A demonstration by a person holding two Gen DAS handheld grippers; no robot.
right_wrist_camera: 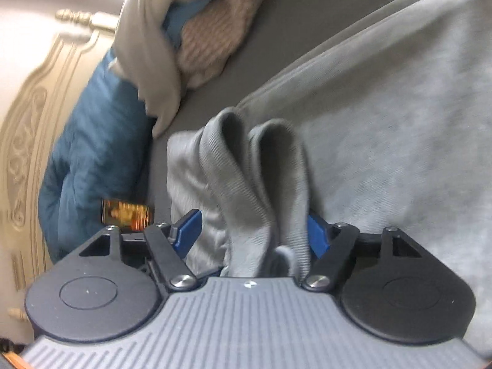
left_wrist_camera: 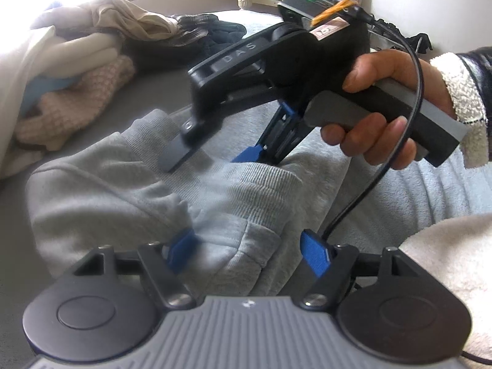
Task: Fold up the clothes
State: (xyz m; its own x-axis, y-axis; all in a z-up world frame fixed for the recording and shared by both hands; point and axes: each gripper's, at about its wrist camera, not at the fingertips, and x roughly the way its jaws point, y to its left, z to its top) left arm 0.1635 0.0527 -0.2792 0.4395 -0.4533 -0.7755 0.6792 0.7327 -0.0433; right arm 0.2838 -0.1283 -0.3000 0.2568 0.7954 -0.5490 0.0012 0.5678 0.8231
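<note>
A light grey sweatshirt (left_wrist_camera: 129, 190) lies bunched on the grey bed; it also fills the right wrist view (right_wrist_camera: 399, 117). My left gripper (left_wrist_camera: 249, 255) is open, its blue fingers (left_wrist_camera: 315, 256) wide apart with a fold of the sweatshirt lying between them. My right gripper (right_wrist_camera: 252, 233) is open too, with the ribbed grey cuff (right_wrist_camera: 255, 178) bunched between its blue fingers (right_wrist_camera: 187, 227), which stand apart from the cloth. In the left wrist view the right gripper (left_wrist_camera: 261, 150) points down into the sweatshirt, held by a hand.
A pile of other clothes, cream, pink knit (left_wrist_camera: 80, 104) and dark (left_wrist_camera: 212, 30), lies at the back left of the bed. A blue pillow (right_wrist_camera: 92, 153) and a carved headboard (right_wrist_camera: 27, 129) are on the left in the right wrist view.
</note>
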